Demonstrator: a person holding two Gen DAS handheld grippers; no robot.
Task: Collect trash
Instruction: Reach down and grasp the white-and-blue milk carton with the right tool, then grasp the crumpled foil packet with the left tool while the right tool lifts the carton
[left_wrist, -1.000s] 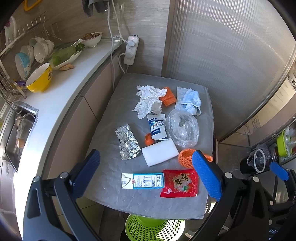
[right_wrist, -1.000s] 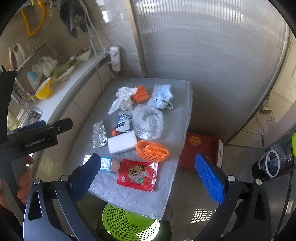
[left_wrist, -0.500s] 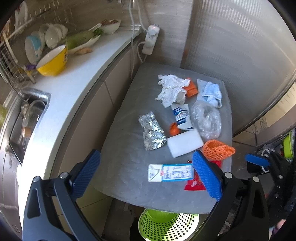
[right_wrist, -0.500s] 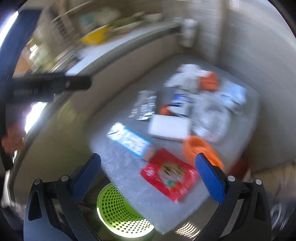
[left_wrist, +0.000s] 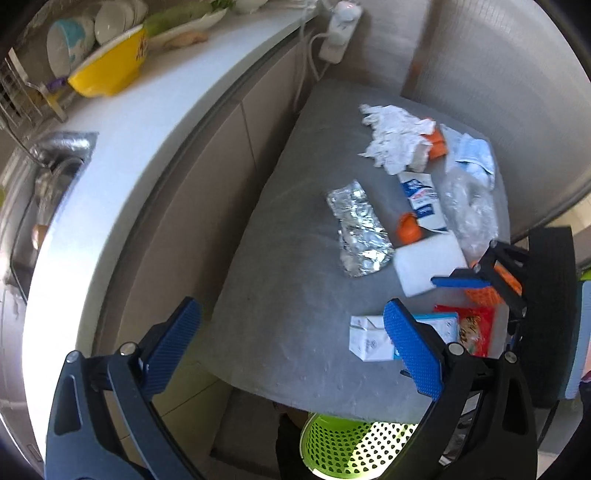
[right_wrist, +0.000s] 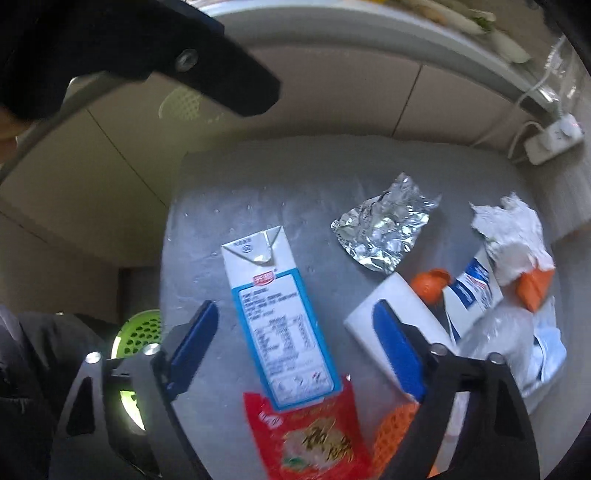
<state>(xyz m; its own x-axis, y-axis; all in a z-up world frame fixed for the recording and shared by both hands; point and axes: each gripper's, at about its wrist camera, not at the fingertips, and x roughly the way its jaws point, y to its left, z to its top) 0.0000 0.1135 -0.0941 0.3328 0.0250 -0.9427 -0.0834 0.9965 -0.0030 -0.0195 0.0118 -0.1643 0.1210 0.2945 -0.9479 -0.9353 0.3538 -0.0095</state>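
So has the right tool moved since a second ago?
Yes. The right tool has swung down toward the gray table, now open astride the milk carton; earlier the table lay farther ahead.

You have the trash spread flat on the grey table (right_wrist: 258, 177). Nearest you, the milk carton (right_wrist: 280, 317) lies on its side, white with blue trim, its lower end overlapping the red snack packet (right_wrist: 314, 439). Just right of that sits the orange foam net (right_wrist: 391, 435). The white foam block (right_wrist: 399, 314) lies beside the carton, an orange cap (right_wrist: 430, 284) touching its far corner. Beyond are crumpled foil (right_wrist: 384, 229), a blue-and-white pouch (right_wrist: 476, 291), torn white paper (right_wrist: 513, 236) and a clear plastic bag (left_wrist: 469, 210) (details there are blurred).
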